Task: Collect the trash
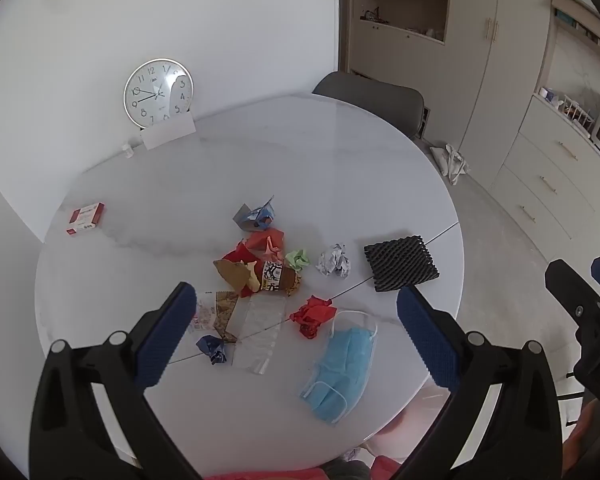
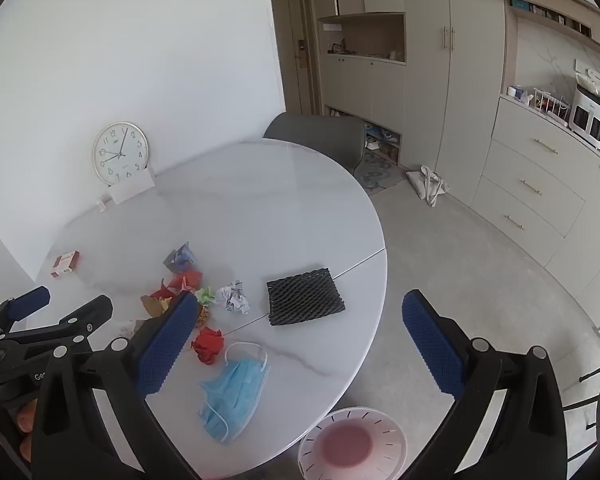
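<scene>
Trash lies on a round white table (image 1: pixel 340 152): a blue face mask (image 1: pixel 340 372), a red paper ball (image 1: pixel 312 316), a black foam mesh pad (image 1: pixel 400 262), a white crumpled paper (image 1: pixel 334 261), a green crumpled paper (image 1: pixel 298 259), a clear plastic bag (image 1: pixel 258 330), a dark blue ball (image 1: pixel 213 348) and a heap of red and brown wrappers (image 1: pixel 256 268). My left gripper (image 1: pixel 296 336) is open and empty above the trash. My right gripper (image 2: pixel 300 344) is open and empty above the table's right edge, with the mask (image 2: pixel 232 396) and the mesh pad (image 2: pixel 304 296) below. A white and pink waste bin (image 2: pixel 352 444) stands on the floor beside the table.
A wall clock (image 1: pixel 158 92) leans on the wall at the back of the table, a red and white box (image 1: pixel 86 218) lies at the far left. A grey chair (image 1: pixel 372 100) stands behind the table. Cabinets (image 2: pixel 540 168) line the right wall; a cloth bag (image 2: pixel 428 184) lies on the floor.
</scene>
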Demonstrator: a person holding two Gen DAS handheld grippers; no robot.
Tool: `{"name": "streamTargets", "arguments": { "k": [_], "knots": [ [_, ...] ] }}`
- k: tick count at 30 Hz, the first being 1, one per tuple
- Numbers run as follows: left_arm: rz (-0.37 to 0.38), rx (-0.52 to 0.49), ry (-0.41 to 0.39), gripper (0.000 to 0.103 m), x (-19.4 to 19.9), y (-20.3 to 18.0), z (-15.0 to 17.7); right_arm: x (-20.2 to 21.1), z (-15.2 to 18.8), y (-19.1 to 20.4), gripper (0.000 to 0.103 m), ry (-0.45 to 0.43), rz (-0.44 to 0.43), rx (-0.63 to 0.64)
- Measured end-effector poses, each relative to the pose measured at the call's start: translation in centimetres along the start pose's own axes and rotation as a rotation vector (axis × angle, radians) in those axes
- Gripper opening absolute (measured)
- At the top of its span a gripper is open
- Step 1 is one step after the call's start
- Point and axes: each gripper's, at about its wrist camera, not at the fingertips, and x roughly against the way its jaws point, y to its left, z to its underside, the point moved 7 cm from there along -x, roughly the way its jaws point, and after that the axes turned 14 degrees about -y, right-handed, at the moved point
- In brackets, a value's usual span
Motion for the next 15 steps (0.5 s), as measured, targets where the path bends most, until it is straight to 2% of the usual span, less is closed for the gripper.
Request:
{"name": "streamTargets", "arguments": {
  "k": [15],
  "knots": [
    [0.009, 0.003, 0.026, 0.097, -1.4, 0.2, 0.2, -0.8, 0.4, 0.7, 0.101, 0.013, 0.009, 0.009]
  ]
}}
